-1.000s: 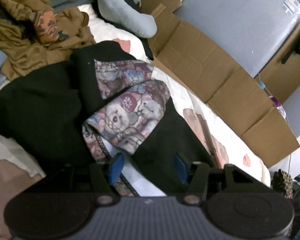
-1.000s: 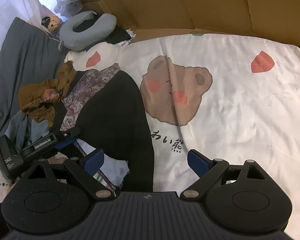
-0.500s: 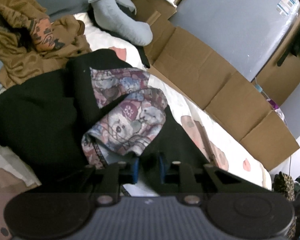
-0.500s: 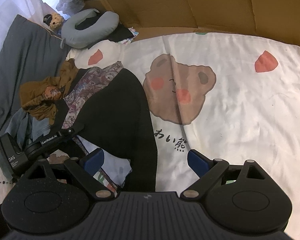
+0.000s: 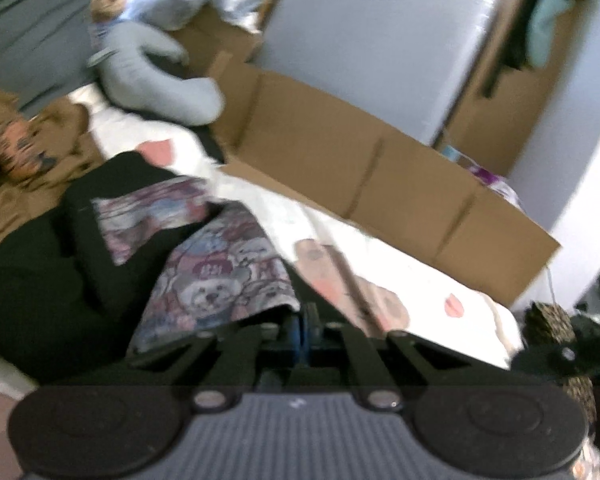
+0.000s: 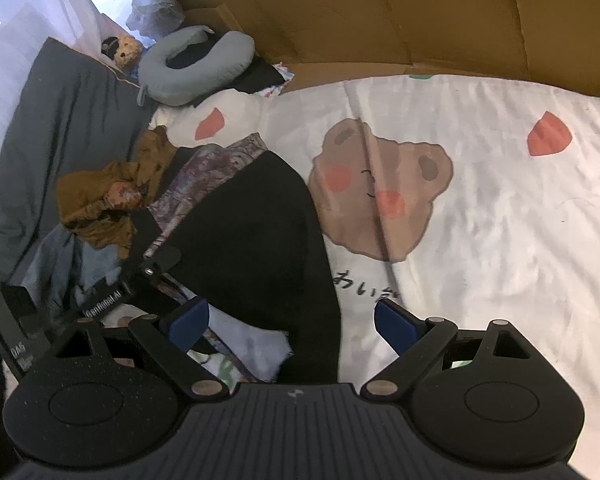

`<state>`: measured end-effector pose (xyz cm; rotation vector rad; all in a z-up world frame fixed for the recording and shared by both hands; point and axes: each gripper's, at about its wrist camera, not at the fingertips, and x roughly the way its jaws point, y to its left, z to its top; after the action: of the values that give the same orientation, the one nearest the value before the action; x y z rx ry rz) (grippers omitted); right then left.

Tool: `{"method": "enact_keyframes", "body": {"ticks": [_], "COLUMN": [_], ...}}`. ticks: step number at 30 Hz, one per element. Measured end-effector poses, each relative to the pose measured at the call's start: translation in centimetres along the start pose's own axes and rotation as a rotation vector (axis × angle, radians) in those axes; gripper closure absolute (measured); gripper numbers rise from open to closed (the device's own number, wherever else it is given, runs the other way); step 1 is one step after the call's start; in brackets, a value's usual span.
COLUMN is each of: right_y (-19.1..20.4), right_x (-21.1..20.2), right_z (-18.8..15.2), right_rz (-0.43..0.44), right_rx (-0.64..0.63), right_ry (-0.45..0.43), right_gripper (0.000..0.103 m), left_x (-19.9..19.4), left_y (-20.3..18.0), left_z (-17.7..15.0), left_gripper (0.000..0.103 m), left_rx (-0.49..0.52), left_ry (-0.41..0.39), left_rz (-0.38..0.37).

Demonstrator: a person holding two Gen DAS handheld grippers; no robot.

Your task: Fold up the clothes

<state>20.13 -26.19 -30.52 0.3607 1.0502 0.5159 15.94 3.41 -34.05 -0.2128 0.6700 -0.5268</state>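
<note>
The black garment (image 6: 256,216) with its bear-print lining (image 5: 220,276) lies on our white bear-print bedsheet (image 6: 480,208), spread from the sheet's middle out toward nine o'clock in the right wrist view. Brown cardboard (image 6: 380,12) lines the bed at twelve o'clock, and a grey neck pillow (image 6: 192,68) sits at eleven, with a brown garment (image 6: 108,196) crumpled at nine. Our left gripper (image 5: 302,326) has pinched shut on the garment's edge where the lining turns out, the cloth drawn up to its blue pads. Our right gripper (image 6: 290,326) stands wide apart, its jaws just narrowing slightly, over the hem at six o'clock, gripping nothing.
</note>
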Motion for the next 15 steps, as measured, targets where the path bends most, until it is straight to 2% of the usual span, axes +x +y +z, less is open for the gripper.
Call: {"method": "enact_keyframes", "body": {"ticks": [8,12,15], "right_y": [0.8,0.9,0.7], "right_x": [-0.1,0.0,0.2], "right_z": [0.4,0.3,0.3], "right_rz": [0.071,0.089,0.098], "right_rx": [0.029,0.038,0.058], "right_ry": [0.008,0.020,0.028], "right_gripper": [0.029,0.040,0.042], "left_x": [0.1,0.3,0.3], "left_y": [-4.6,-5.9,-6.6], "left_z": [-1.9,-2.9,-3.5], "left_gripper": [0.102,0.102,0.102], "left_rx": [0.168,0.209,0.235], "left_ry": [0.023,0.046,0.057], "left_rz": [-0.109,-0.149,-0.167]}}
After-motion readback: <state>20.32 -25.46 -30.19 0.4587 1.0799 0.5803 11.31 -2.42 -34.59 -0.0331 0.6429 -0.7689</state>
